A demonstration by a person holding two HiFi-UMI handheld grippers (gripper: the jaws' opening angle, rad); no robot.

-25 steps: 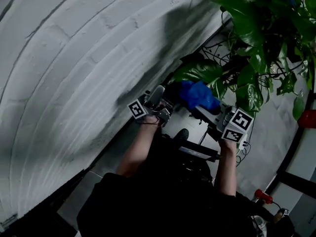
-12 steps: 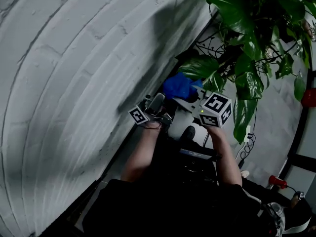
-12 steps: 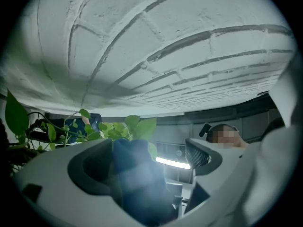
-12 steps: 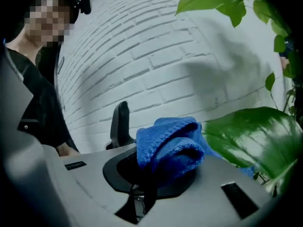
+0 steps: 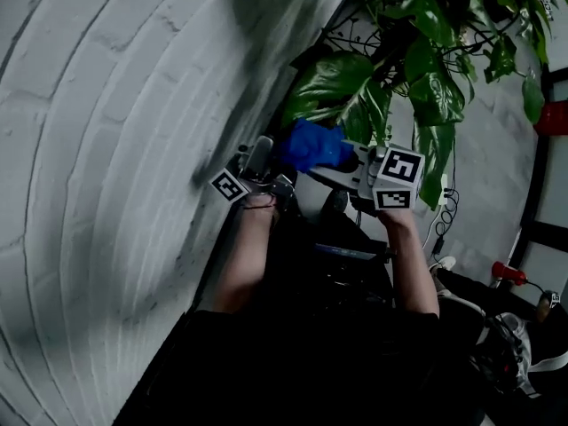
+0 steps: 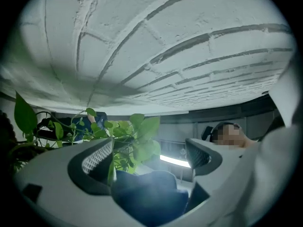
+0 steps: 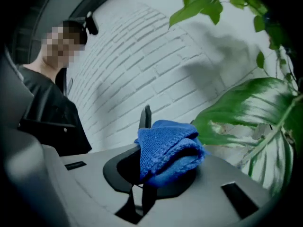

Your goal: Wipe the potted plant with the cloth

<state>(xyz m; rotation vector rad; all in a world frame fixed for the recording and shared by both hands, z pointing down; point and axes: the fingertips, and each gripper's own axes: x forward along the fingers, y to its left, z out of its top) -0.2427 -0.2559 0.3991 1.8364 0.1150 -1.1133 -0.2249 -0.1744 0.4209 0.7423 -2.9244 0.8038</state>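
The potted plant (image 5: 417, 51) hangs its big green leaves at the top right of the head view. One large leaf (image 5: 330, 82) lies just above the blue cloth (image 5: 311, 146). My right gripper (image 5: 342, 162) is shut on that cloth (image 7: 170, 148), which bulges folded over its fingertips (image 7: 147, 117); a broad leaf (image 7: 246, 112) is close on the right. My left gripper (image 5: 259, 156) sits right beside the cloth at its left. Its jaws (image 6: 151, 157) stand wide open, with the dark cloth (image 6: 149, 195) low between them and small leaves (image 6: 142, 141) beyond.
A white brick wall (image 5: 106, 149) fills the left side, close to the left gripper. A person (image 7: 47, 93) in dark clothes shows behind the right gripper. Cables (image 5: 448, 216) trail on the floor, and a dark frame with red parts (image 5: 552, 118) stands at the right.
The right gripper has carried the cloth leftward until it sits against the left gripper under the large leaf. The left gripper has stayed near the wall.
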